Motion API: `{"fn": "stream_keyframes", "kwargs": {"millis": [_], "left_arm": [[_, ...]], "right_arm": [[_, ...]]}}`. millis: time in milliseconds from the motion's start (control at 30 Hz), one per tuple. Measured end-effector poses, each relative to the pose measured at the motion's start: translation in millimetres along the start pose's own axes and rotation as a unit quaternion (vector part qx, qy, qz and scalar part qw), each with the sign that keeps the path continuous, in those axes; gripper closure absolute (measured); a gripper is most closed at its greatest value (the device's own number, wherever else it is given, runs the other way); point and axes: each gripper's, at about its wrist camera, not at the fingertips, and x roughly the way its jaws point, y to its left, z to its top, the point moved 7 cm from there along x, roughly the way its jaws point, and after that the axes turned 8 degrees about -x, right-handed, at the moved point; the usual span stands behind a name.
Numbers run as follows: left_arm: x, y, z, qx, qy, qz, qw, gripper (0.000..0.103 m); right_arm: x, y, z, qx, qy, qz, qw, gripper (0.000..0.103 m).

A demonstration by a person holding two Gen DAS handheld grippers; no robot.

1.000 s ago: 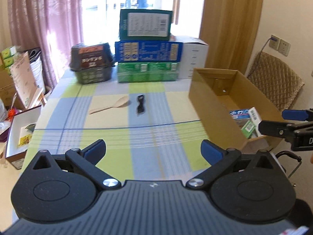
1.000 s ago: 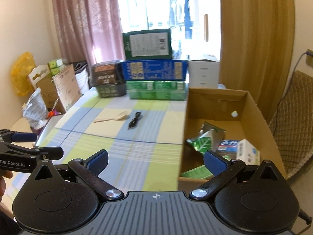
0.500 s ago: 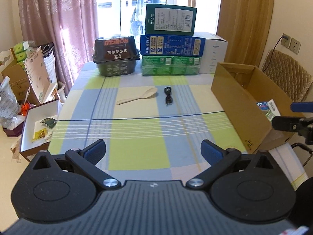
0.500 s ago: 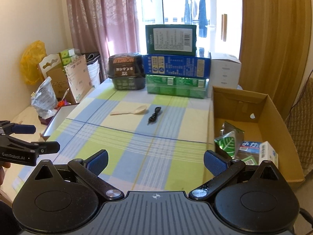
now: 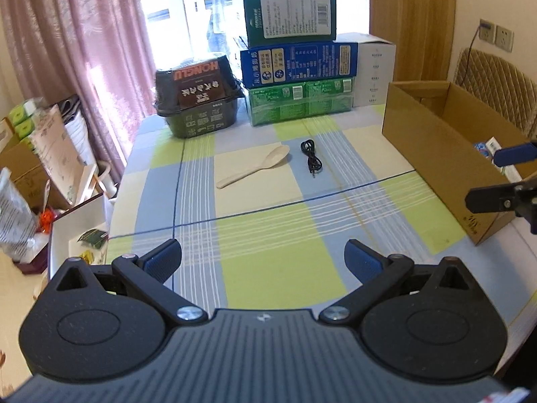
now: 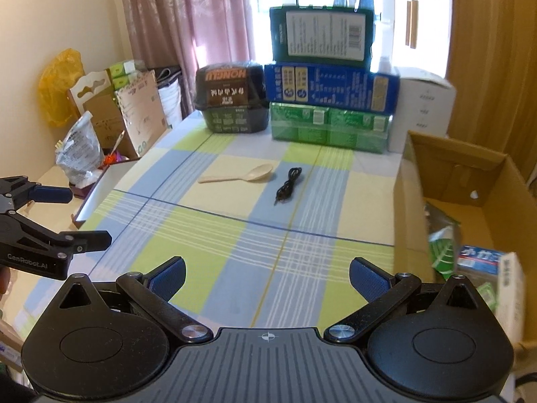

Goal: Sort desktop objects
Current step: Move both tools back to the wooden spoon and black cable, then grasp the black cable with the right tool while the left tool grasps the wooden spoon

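A pale plastic spoon (image 5: 255, 170) (image 6: 239, 174) lies on the checked tablecloth (image 5: 268, 235), with a coiled black cable (image 5: 311, 158) (image 6: 288, 185) just to its right. An open cardboard box (image 5: 433, 147) (image 6: 470, 181) stands on the right and holds a green pouch (image 6: 443, 245) and small cartons (image 6: 483, 258). My left gripper (image 5: 263, 259) hovers open over the near table edge, far short of both items. My right gripper (image 6: 267, 275) is open too, empty, near the box's front corner.
Stacked green, blue and dark green boxes (image 5: 295, 67), a white box (image 5: 374, 67) and a black noodle bowl pack (image 5: 198, 97) line the far edge. An open white box (image 5: 77, 235), bags and cardboard (image 6: 110, 114) crowd the left. A chair (image 5: 496, 80) stands behind the carton.
Both grippers have drawn back and risen, so the spoon, cable and box look farther off and lower. Both stay open and empty. The items have not moved.
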Motion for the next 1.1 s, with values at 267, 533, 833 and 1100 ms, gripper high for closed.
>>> {"fn": "stream_keyframes", "kwargs": {"millis": [267, 533, 833, 1100], "left_arm": [[67.1, 21.1, 23.7, -0.003, 0.020, -0.041, 0.9990, 0.002], [151.7, 37.5, 50.9, 0.033, 0.025, -0.060, 0.9973, 0.013], [228.7, 37.8, 69.1, 0.065, 0.024, -0.076, 0.9947, 0.022], [271.9, 17.0, 81.2, 0.104, 0.016, -0.102, 0.9891, 0.029]], "right_arm": [[76.5, -21.0, 14.9, 0.023, 0.014, -0.002, 1.000, 0.002], [150.9, -45.2, 35.6, 0.047, 0.007, -0.017, 0.999, 0.028], [213.8, -60.1, 44.8, 0.051, -0.003, -0.020, 0.998, 0.041], [245.1, -65.7, 44.5, 0.062, -0.009, -0.016, 0.998, 0.051]]}}
